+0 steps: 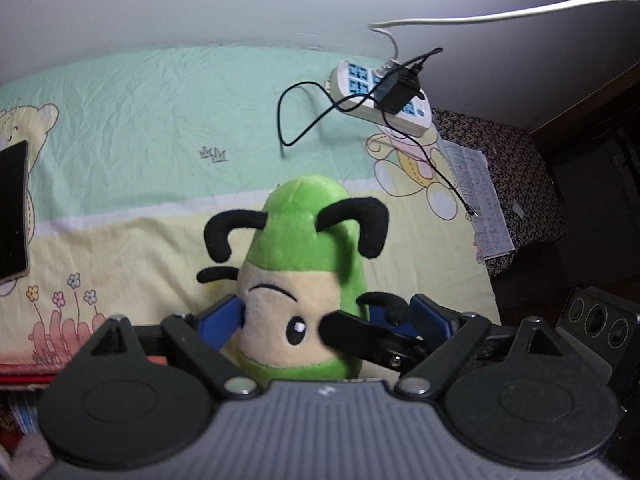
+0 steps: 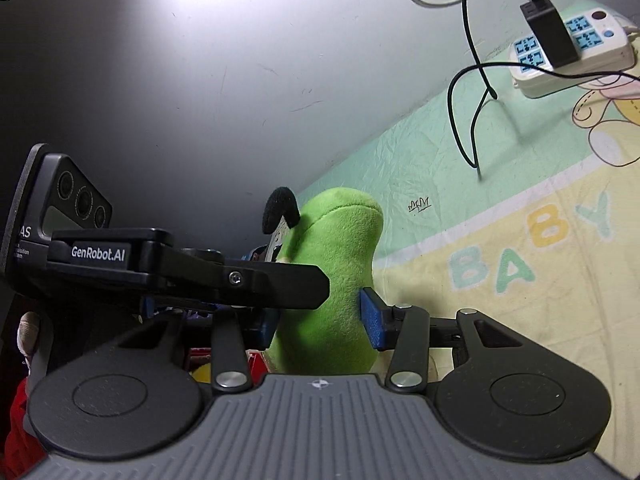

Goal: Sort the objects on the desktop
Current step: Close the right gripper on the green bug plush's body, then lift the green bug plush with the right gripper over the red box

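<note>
We take the green plush toy (image 1: 304,280) as our landmark. Far to its left a dark phone (image 1: 14,208) lies untouched on the printed cloth (image 1: 140,112). Around the toy, our left gripper (image 1: 326,316) stands spread, its blue pads (image 1: 222,316) flanking the toy without clearly pressing. Our right gripper (image 2: 320,316) pinches the toy's body, apparently clear of the cloth. Beyond it to the right, the power strip (image 1: 384,96) remains. We judge the sorting barely begun.

Green plush toy (image 1: 304,264), black antennae, upright; cream face
</note>
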The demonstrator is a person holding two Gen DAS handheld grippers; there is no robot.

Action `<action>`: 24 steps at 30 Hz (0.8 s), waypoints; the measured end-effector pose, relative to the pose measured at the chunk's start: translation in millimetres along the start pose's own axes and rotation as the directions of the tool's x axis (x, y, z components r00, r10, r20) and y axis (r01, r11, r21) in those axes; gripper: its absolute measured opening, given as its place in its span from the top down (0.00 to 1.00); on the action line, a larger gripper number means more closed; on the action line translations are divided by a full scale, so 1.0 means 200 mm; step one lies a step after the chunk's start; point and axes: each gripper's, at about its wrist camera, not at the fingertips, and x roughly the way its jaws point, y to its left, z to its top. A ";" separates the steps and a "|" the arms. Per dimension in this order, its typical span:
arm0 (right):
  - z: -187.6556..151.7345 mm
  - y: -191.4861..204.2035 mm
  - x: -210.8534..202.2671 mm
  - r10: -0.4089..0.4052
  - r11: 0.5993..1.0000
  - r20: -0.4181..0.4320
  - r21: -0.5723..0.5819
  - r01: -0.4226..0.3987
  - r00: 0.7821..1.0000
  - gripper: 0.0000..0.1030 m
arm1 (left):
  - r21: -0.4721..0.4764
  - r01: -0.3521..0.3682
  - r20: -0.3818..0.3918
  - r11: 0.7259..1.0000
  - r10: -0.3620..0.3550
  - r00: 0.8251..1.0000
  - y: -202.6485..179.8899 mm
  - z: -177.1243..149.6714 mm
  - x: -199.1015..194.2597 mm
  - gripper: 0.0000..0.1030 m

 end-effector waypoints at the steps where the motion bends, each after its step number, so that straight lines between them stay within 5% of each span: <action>1: -0.01 0.01 -0.03 -0.003 1.000 0.004 -0.007 0.003 1.000 0.55 | 0.008 0.005 0.007 1.000 -0.006 1.000 -0.04 -0.04 -0.02 0.12; 16: -0.32 0.03 -0.36 -0.043 0.999 -0.041 0.008 0.044 0.998 0.55 | 0.034 0.023 0.074 0.999 -0.025 0.997 -0.36 -0.61 -0.10 0.13; 24: -0.50 0.24 -0.46 -0.081 0.996 -0.021 -0.044 0.080 0.997 0.55 | 0.059 0.039 0.121 0.997 -0.046 0.992 -0.38 -0.82 -0.24 0.13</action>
